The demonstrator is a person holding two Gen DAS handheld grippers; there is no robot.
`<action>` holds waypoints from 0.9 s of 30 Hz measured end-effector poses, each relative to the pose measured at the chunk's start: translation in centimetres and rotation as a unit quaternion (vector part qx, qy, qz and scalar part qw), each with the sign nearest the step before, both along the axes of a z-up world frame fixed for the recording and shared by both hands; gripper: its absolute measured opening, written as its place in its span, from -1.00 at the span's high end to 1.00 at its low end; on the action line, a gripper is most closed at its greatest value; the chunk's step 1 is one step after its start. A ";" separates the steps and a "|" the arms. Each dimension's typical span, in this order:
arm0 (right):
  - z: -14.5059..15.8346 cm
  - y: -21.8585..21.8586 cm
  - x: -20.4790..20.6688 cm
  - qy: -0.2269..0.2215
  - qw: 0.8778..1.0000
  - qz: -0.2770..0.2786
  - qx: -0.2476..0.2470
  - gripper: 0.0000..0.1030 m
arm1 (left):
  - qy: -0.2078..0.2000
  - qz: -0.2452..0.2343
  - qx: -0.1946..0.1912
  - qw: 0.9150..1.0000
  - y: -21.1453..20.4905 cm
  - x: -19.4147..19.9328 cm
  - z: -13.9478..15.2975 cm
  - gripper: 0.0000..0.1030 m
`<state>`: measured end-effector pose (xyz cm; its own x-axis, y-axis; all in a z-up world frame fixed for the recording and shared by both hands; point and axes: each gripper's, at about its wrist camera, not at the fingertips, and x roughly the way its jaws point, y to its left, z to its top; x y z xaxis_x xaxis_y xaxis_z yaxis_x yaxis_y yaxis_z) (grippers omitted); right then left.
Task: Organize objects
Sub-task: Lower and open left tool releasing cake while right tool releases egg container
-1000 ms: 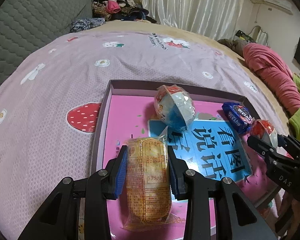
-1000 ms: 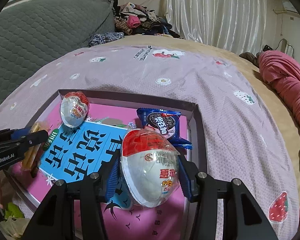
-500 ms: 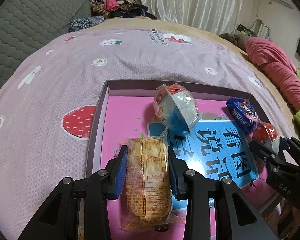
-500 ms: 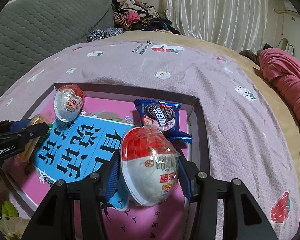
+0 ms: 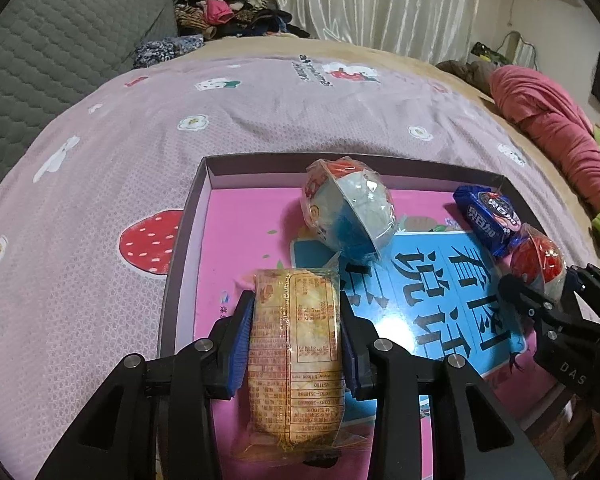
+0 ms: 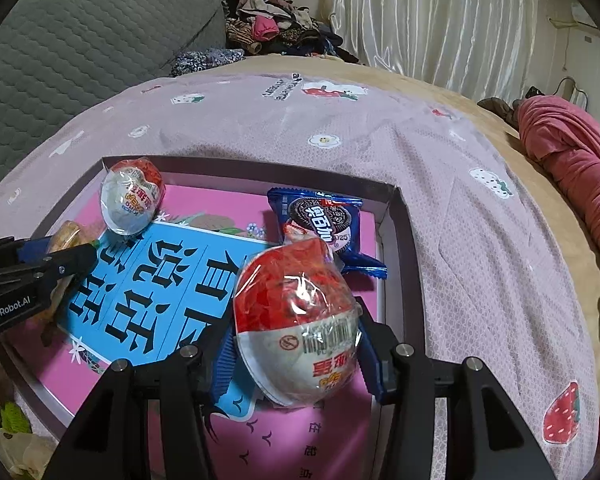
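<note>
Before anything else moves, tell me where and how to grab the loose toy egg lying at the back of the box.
Grip the loose toy egg across its widest middle, coming from above. It lies tilted on the box floor near the back wall, red end toward the wall, with bare floor on both sides for the fingers. The crinkly wrap looks slippery, so close around the hard shell, not the loose film ends.

tray (image 5: 188,216) on bed | egg (image 5: 348,212) left of cookie pack (image 5: 486,214), apparently inside
</note>
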<state>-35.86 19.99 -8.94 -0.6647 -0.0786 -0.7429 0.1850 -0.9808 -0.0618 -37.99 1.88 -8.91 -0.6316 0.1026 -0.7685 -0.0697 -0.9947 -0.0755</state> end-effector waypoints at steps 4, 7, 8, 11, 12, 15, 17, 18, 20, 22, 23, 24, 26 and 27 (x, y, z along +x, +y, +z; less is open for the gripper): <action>0.0 0.1 0.0 -0.002 1.000 0.000 0.001 -0.01 | -0.001 -0.002 -0.006 1.000 0.1 0.0 -0.1 0.20; 0.0 0.1 0.0 -0.005 1.000 -0.001 0.001 -0.01 | -0.001 -0.004 -0.009 1.000 0.1 0.1 -0.1 0.20; 0.0 0.1 0.0 -0.005 1.000 -0.001 0.001 -0.01 | -0.001 -0.004 -0.009 1.000 0.1 0.1 -0.1 0.20; 0.0 0.1 0.0 -0.006 1.000 -0.001 0.001 -0.01 | 0.000 -0.006 -0.009 1.000 0.0 0.2 -0.1 0.20; 0.0 0.1 0.0 -0.008 1.000 0.000 0.001 -0.01 | 0.000 -0.006 -0.009 1.000 0.0 0.2 -0.1 0.19; -0.2 0.1 -0.2 -0.014 1.000 0.000 0.002 -0.01 | -0.001 -0.010 -0.007 1.000 -0.1 0.4 -0.1 0.14; -0.2 0.1 -0.3 -0.017 1.000 0.001 0.002 -0.02 | -0.002 -0.013 -0.007 1.000 -0.2 0.5 -0.1 0.00; -0.3 0.1 -0.3 -0.019 1.000 0.001 0.003 -0.02 | -0.004 -0.014 -0.006 1.000 -0.2 0.5 -0.1 -0.08; -0.3 0.1 -0.3 -0.020 1.000 0.002 0.002 -0.11 | -0.004 -0.015 -0.006 1.000 -0.2 0.5 -0.1 -0.09; -0.3 0.2 -0.3 -0.022 1.000 0.002 0.000 -0.15 | -0.006 -0.016 -0.006 1.000 -0.2 0.6 -0.1 -0.11; -0.3 0.2 -0.3 -0.023 1.000 0.001 0.000 -0.17 | -0.007 -0.016 -0.006 1.000 -0.2 0.6 -0.1 -0.14; -0.3 0.2 -0.3 -0.025 1.000 0.001 0.000 -0.17 | -0.008 -0.017 -0.007 1.000 -0.2 0.7 0.0 -0.18; -0.2 0.2 -0.2 -0.028 1.000 -0.001 0.001 -0.21 | -0.009 -0.019 -0.002 1.000 -0.3 0.8 0.1 -0.24; -0.2 0.2 -0.1 -0.028 1.000 -0.001 0.003 -0.24 | -0.011 -0.020 0.002 1.000 -0.3 0.9 0.2 -0.26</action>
